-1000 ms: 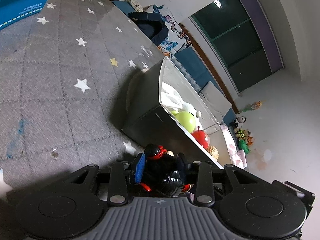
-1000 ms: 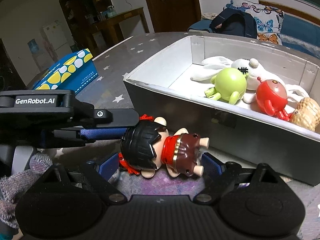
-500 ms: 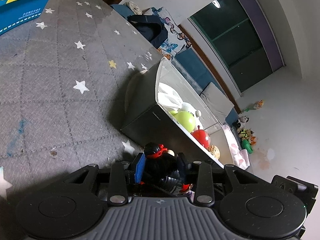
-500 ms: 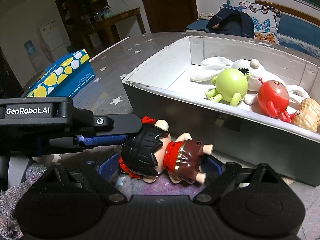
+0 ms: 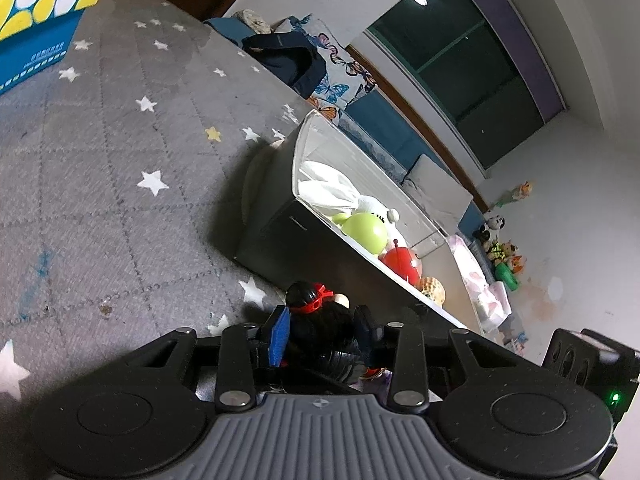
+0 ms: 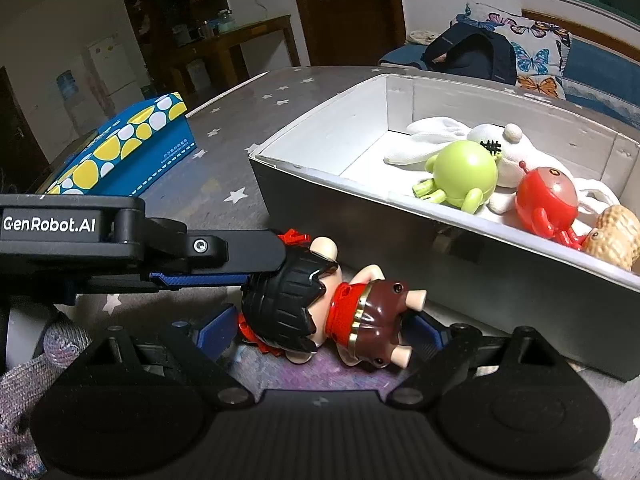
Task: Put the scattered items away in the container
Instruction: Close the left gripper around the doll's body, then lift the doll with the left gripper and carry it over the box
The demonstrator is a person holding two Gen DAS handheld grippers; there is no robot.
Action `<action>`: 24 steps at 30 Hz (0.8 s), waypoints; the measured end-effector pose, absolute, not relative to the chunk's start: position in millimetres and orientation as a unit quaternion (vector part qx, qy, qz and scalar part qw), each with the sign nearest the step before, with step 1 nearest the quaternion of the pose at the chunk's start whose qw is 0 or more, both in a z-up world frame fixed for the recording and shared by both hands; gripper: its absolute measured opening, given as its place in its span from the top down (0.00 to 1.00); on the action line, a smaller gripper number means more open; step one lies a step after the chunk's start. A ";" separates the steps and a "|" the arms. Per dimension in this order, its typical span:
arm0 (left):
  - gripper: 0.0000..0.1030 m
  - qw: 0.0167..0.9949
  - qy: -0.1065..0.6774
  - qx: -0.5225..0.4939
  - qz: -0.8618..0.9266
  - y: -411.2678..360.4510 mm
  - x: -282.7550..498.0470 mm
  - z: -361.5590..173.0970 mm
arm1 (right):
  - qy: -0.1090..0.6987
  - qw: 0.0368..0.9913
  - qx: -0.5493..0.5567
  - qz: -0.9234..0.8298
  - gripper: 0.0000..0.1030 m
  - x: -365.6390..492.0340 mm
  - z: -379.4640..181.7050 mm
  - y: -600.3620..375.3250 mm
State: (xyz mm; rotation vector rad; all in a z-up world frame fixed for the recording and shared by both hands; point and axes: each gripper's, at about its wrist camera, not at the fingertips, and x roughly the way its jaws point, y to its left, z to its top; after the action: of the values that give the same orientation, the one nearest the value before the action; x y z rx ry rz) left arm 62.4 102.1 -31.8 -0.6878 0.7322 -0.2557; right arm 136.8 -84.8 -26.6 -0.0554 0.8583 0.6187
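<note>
While the doll (image 6: 320,312) lies on its side on the grey star cloth (image 5: 120,200), just in front of the box (image 6: 500,268), both your grippers are at it. It's a hard, glossy plastic figure w/ a big black-haired head, red collar and brown dress; prob. light, stiff and slick, so pads could slide off the rounded head. The neck or dress looks like the safer hold, since the waist is narrower and less domed.

Long axis runs left to right in the right wrist view, roughly along the box's near wall: head to the left, feet to the right, back of the head toward you.

Your left gripper (image 5: 322,330) comes in from the left, its blue pads either side of the head; whether they press or just bracket it, I can't tell. Your right gripper (image 6: 324,330) has its jaws wide apart, one finger (image 6: 216,326) beside the head, the other past the feet, not visibly touching.

Inside the box already: a white plush (image 6: 508,148), a green toy (image 6: 464,174), a red toy (image 6: 546,200), a peanut (image 6: 616,236). A blue-yellow carton (image 6: 128,152) sits well apart on the cloth.
</note>
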 end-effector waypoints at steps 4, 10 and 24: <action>0.62 0.878 0.347 -0.304 -0.126 96.3 61.5 -29.1 | 0.406 0.863 -0.027 0.299 0.12 135.6 -26.9 -87.4; 0.61 0.872 0.355 -0.309 -0.136 97.1 64.2 -31.4 | 0.400 0.864 -0.031 0.303 0.12 133.6 -27.5 -90.2; 0.60 0.858 0.362 -0.342 -0.127 99.6 66.0 -35.4 | 0.405 0.865 -0.005 0.295 0.13 131.1 -26.4 -105.5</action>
State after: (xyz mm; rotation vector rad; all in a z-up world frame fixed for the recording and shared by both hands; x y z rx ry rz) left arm 66.0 99.6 -35.4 -0.7190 0.7597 -0.2670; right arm 131.1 -105.5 -26.4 -0.0097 0.8487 0.6188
